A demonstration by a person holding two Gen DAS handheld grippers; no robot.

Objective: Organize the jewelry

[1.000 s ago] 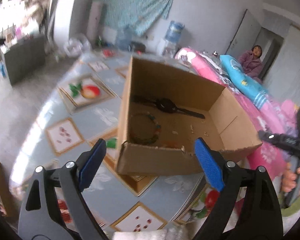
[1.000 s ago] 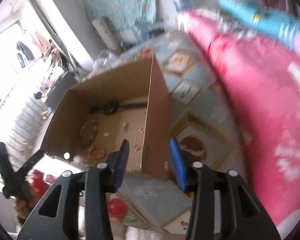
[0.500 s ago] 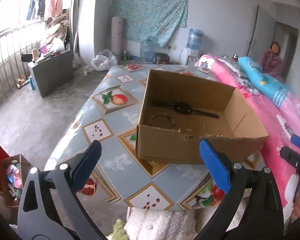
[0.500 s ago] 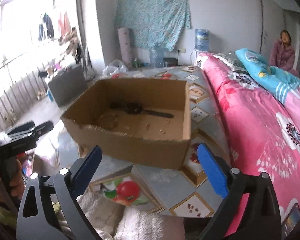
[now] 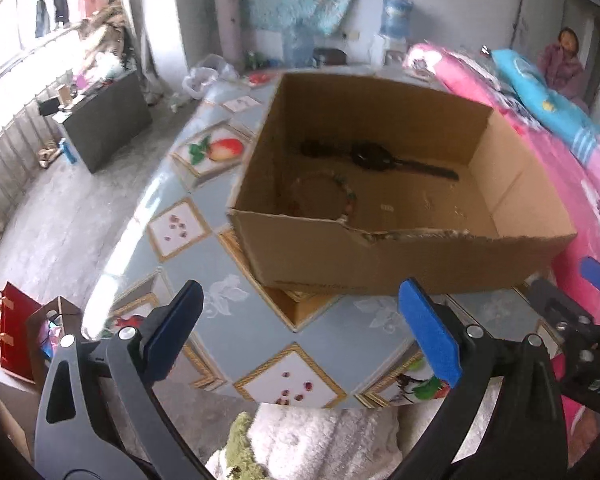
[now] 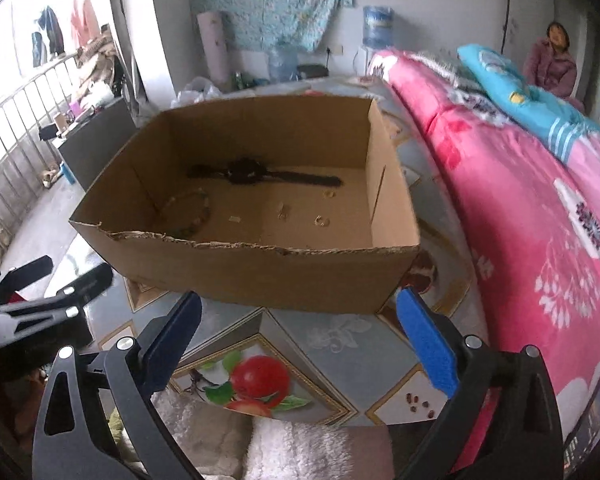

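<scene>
Cardboard box [image 6: 260, 276] sat on the tiled table [image 5: 260, 344], holding the jewelry. Both the left gripper [image 5: 300, 328] and the right gripper [image 6: 296, 332] hung spread and empty, just short of the box's torn near wall. The risk, as I judged it — a wide jaw catching that ragged rim and shoving the box. A black watch [image 6: 252, 174] lay along the box's far wall, strap running left to right; a beaded bracelet [image 6: 190, 216] lay nearer, toward the box's left wall.
</scene>
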